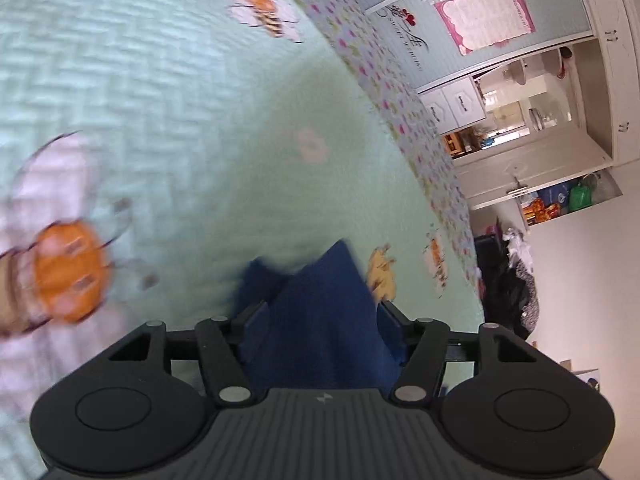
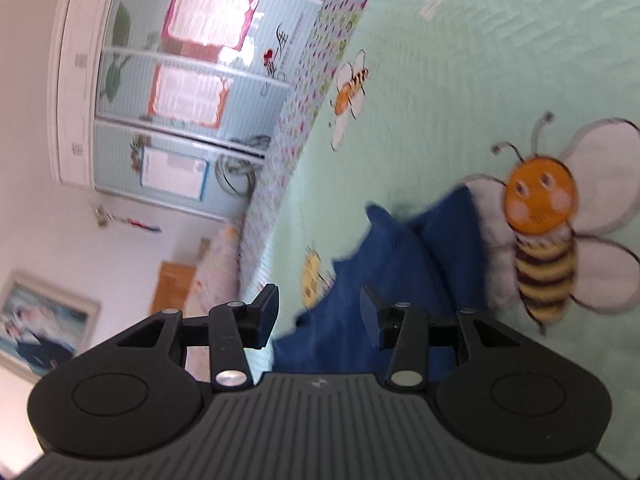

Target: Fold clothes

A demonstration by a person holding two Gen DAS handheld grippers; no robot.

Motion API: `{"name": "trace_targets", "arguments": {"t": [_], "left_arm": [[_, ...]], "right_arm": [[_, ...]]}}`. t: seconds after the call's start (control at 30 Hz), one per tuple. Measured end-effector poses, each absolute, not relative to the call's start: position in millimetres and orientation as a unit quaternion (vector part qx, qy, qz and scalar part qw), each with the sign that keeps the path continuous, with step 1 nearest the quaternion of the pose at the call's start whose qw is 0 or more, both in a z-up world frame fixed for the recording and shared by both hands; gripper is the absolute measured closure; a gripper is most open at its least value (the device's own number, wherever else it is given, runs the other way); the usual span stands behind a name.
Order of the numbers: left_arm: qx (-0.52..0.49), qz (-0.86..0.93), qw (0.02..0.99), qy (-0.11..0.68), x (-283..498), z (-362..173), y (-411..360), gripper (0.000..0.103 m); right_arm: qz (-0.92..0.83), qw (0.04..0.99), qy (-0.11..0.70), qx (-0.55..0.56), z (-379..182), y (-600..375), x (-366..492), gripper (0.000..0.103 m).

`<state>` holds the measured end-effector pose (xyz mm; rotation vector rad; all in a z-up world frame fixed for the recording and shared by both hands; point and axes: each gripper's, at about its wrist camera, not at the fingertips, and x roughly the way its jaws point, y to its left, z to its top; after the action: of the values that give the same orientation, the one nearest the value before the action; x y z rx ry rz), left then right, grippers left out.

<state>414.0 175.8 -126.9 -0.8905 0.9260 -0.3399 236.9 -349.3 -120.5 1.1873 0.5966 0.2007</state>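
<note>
Gaping around blue cloth [image 1: 324,320], the left hand-held gripper [image 1: 320,320] hides the framed picture [image 2: 44,320] visible rightward.

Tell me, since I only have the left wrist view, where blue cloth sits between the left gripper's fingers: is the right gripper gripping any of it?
Observer: No. The right gripper is open and nothing is pinched. The blue cloth lies on the bedspread ahead of it.
Operator: Is the cloth flat there?
Observer: No, it is rumpled, and one corner sticks up.
Operator: What is beside it?
Observer: A big bee print. The cloth's far edge overlaps one of its wings.
</note>
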Motion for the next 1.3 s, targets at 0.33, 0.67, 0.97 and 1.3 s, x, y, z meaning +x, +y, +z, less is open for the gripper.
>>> {"name": "trace_targets", "arguments": {"t": [0.33, 0.67, 0.97, 1.3], "left_arm": [[-0.390, -0.152, 0.809, 0.413, 302.7, -157.0, 197.9, 0.041], [-0.207, -0.052, 0.889, 0.406, 275.1, -125.8, 181.7, 0.030], [-0.054, -0.051, 0.902, 0.424, 262.6, -137.8, 129.1, 0.007], [-0.035, -0.032, 0.909, 0.414, 233.6, -120.3, 130.4, 0.030]], "right_arm": [[0.075, 0.834, 0.304, 0.454, -119.7, -349.9, 145.6, 0.055], [0.030, 0.857, 0.326, 0.399, -120.2, -335.0, 141.0, 0.055], [0.014, 0.876, 0.352, 0.331, -129.9, -308.2, 156.0, 0.053], [-0.017, 0.873, 0.331, 0.357, -135.2, -315.4, 115.3, 0.079]]}}
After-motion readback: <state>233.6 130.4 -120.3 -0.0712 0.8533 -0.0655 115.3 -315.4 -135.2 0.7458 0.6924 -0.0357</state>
